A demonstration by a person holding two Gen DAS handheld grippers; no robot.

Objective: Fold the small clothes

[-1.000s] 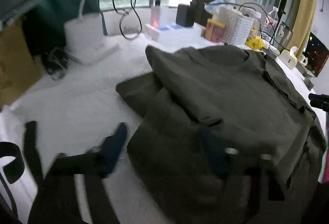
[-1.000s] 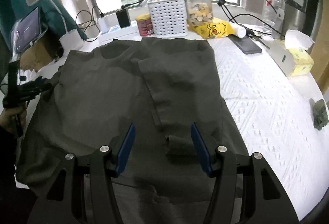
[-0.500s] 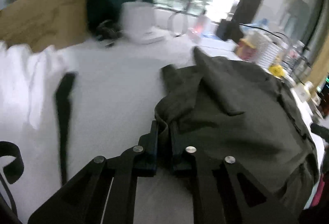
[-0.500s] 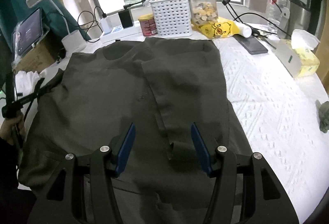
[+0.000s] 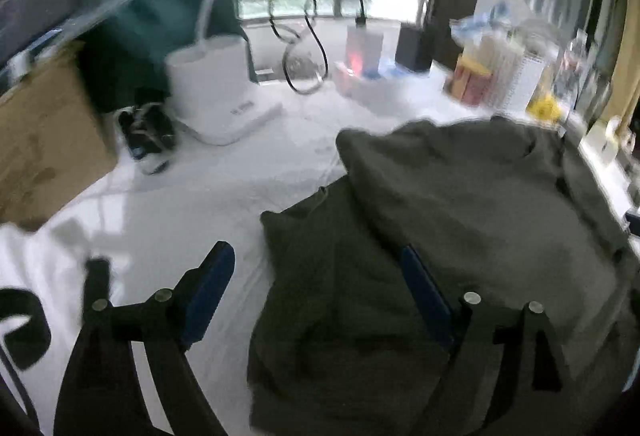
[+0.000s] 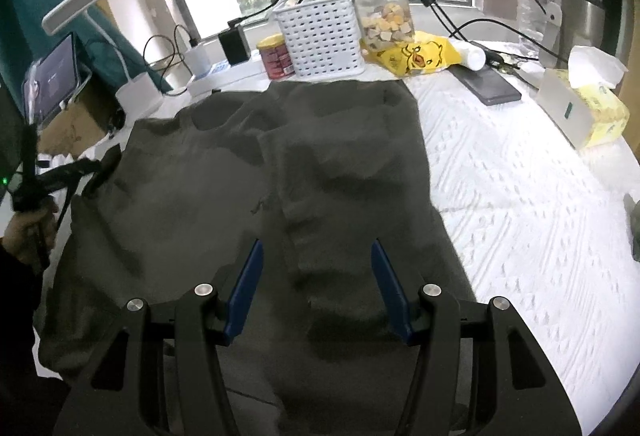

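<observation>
A dark olive shirt (image 6: 224,188) lies spread on the white quilted table cover (image 6: 520,188), with its right side folded in over the middle. In the left wrist view the shirt (image 5: 460,204) has its left sleeve (image 5: 316,236) lying out to the side. My left gripper (image 5: 316,268) is open and empty, low over that sleeve. It also shows at the left edge of the right wrist view (image 6: 100,166). My right gripper (image 6: 316,260) is open and empty, just above the shirt's lower middle.
At the back stand a white perforated basket (image 6: 320,36), a snack jar (image 6: 382,16), a red can (image 6: 274,56), a yellow duck bag (image 6: 416,54), a phone (image 6: 488,84), a tissue box (image 6: 580,108) and a white lamp base (image 5: 216,92). A cardboard box (image 5: 44,140) stands at left.
My left gripper was shut on the shirt's left edge half a second ago; it has since let go and opened wide. The right gripper stays open and has barely moved.
</observation>
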